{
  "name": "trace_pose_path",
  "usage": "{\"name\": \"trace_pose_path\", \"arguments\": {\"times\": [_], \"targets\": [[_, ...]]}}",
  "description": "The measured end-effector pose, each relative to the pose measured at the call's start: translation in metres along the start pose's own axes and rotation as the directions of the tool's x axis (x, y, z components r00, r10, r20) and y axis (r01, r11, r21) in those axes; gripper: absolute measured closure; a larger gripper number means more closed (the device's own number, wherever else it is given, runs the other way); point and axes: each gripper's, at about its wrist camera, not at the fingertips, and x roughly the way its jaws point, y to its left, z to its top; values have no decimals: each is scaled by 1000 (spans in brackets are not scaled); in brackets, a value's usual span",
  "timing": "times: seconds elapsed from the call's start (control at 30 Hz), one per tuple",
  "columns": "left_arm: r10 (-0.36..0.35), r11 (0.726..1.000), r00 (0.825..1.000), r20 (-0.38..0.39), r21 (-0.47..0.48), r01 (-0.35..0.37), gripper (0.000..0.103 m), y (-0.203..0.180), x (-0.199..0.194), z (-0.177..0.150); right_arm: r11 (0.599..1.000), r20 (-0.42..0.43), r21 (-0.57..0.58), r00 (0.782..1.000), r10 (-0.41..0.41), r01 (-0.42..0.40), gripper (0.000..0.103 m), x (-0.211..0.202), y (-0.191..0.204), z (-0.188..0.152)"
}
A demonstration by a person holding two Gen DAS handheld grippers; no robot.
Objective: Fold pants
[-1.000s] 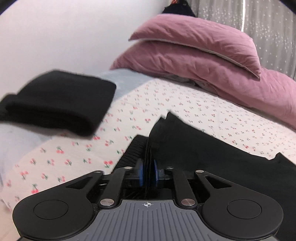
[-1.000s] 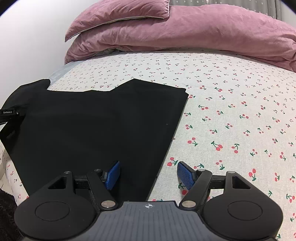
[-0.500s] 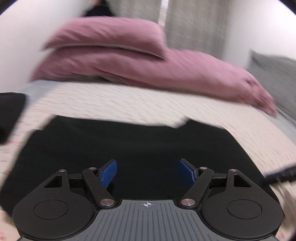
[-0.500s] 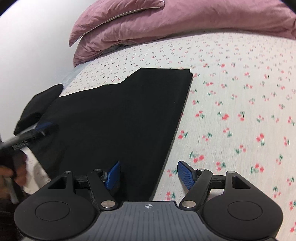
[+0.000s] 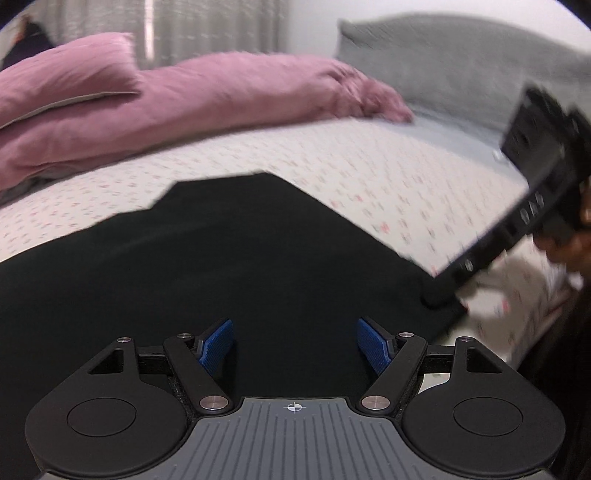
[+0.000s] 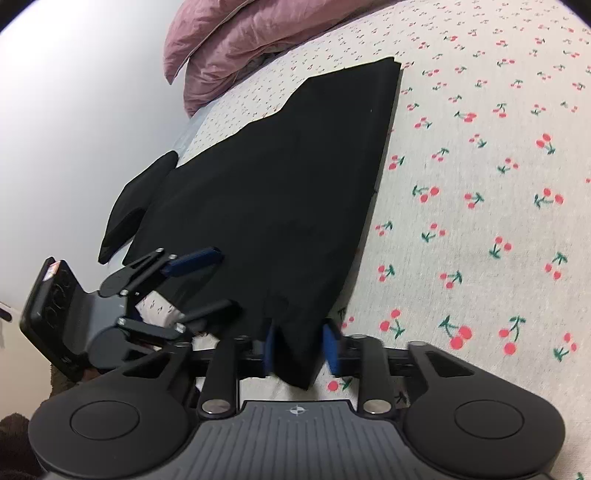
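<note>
On the cherry-print bedsheet (image 6: 480,155) lie the black pants (image 6: 280,192), spread flat in a folded panel that runs from the near edge of the bed away toward the pillows. In the right wrist view their far end has a stepped outline, and their right edge runs straight down to a near corner.

That near corner rises off the sheet between the blue pads (image 6: 330,347) of the right gripper (image 6: 299,349), whose jaws are closing with the bunched cloth between them; the pads appear to be touching the fabric on both sides.

The left gripper (image 5: 295,343) stands with its jaws wide apart above the near part of the pants, nothing between its blue pads (image 5: 218,343). Seen from the right wrist, it sits at the near left edge of the garment, one finger over the cloth.

To the far left of the pants a second dark garment (image 6: 136,203) lies folded, touching or just beside their left edge. Beyond, pink pillows (image 5: 177,107) are stacked at the far side of the bed, with a grey cushion (image 5: 461,62) at the far right and a pale curtain (image 5: 207,29) behind.
</note>
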Motion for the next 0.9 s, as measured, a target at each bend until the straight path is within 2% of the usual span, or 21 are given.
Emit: {"name": "trace_pose_path", "arguments": {"times": [0.1,0.17,0.3,0.4,0.5,0.63,0.7,0.73,0.77,0.8,0.87,0.9], "targets": [[3,998,1000,3,56,-3,28,-10,1,-2,999,12,26,1000,23,-24,90,-2,1,2],[-14,997,999,35,79,11,28,-16,-3,-2,998,30,32,999,45,-46,92,-6,5,5],[-97,988,990,98,130,84,28,-29,-10,-1,996,62,30,995,80,-82,92,-11,13,13],[-149,978,982,119,166,128,28,-40,-11,-2,994,74,39,992,100,-103,92,-9,17,20],[-155,975,981,119,178,132,28,-52,-3,0,991,85,40,989,121,-124,92,-15,15,27],[-129,974,983,134,201,101,28,-69,5,1,988,90,29,985,146,-149,90,-12,20,34],[-85,978,987,136,202,56,29,-72,10,2,985,81,34,983,166,-170,83,-10,19,38],[-61,979,989,138,199,32,31,-74,13,3,982,79,43,981,178,-182,82,-10,14,40],[-38,981,989,142,192,10,35,-73,16,5,980,82,59,980,182,-187,77,-10,9,42],[-16,983,990,140,182,-10,43,-72,19,7,979,89,79,980,179,-186,61,-11,3,43],[20,987,992,128,154,-40,49,-69,23,8,981,115,122,984,135,-149,50,-12,-10,49],[33,989,992,123,138,-50,52,-65,25,8,983,123,135,986,110,-126,50,-13,-16,51]]}}
